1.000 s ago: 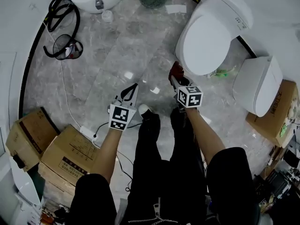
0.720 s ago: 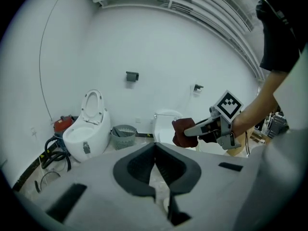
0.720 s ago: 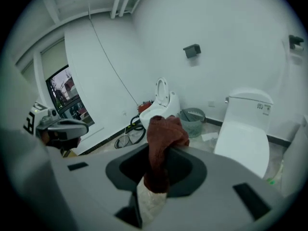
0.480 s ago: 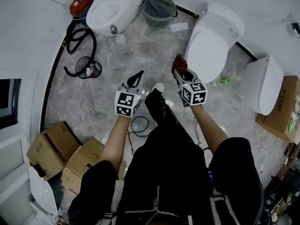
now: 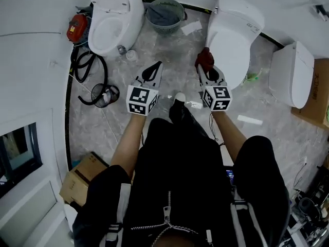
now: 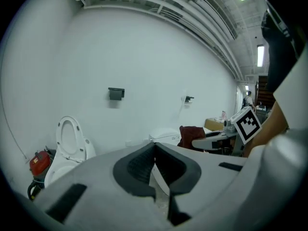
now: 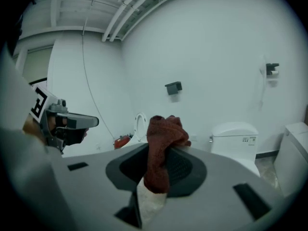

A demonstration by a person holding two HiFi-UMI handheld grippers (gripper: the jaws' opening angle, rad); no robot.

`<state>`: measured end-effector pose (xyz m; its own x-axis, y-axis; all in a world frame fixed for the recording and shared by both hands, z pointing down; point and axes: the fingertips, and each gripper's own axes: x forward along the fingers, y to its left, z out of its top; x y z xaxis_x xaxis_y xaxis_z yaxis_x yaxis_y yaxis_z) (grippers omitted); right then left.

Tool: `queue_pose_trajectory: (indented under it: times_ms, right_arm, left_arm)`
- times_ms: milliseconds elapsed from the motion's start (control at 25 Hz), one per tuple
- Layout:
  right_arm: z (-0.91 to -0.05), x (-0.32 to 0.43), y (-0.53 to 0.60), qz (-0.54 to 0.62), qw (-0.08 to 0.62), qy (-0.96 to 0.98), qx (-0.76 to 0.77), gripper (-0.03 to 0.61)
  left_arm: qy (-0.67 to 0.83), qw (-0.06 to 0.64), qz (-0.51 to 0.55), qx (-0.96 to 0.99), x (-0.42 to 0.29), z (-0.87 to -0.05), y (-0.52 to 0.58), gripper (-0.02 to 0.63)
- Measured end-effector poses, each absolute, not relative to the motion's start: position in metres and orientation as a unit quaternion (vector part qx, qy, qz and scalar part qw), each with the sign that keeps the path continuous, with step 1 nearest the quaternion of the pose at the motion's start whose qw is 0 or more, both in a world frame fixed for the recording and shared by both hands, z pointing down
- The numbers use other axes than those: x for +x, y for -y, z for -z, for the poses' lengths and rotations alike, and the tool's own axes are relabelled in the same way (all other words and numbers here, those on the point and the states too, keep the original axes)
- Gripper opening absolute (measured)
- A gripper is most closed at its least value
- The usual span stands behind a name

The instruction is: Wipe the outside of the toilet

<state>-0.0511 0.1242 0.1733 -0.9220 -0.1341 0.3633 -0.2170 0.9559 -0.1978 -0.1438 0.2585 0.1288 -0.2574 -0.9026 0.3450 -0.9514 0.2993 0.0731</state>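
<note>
The right gripper (image 7: 162,150) has its jaws clamped on a dark red cloth (image 7: 162,129). The cloth bunches above the tips and hangs down between the pads (a paler strip shows at its lower end). In the head view the cloth (image 5: 204,58) sits at the near left side of the closed white toilet (image 5: 234,32), just beside the lid's edge. Whether it touches the toilet cannot be told.

The left gripper (image 6: 154,147) has its jaws pressed together with nothing between them. It hovers over the grey marble floor (image 5: 169,50), to the left of the right gripper and well apart from it.

Farther left stands a second toilet (image 5: 110,14) with its seat up. A green basket (image 5: 165,22) sits by the far wall between the two toilets. A red object (image 5: 77,27) lies just left of the second toilet.
</note>
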Motion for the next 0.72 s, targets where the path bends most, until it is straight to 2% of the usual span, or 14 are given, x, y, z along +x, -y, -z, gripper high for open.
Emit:
queue_pose_trajectory:
  times_ms: [320, 520, 720]
  right_arm:
    - [-0.176, -0.089, -0.072, -0.141, 0.163, 0.961, 0.174, 0.094]
    - [-0.204, -0.119, -0.032, -0.181, 0.169, 0.928, 0.279, 0.094]
    - [-0.241, -0.164, -0.01, -0.215, 0.19, 0.886, 0.365, 0.094]
  left_arm:
    - [0.726, 0.148, -0.083, 0.667, -0.199, -0.126, -0.162, 0.005]
    - [0.638, 0.169, -0.09, 0.746, -0.229, -0.165, -0.096, 0.005]
    - [0.526, 0.156, -0.125, 0.827, -0.267, -0.206, -0.057, 0.005]
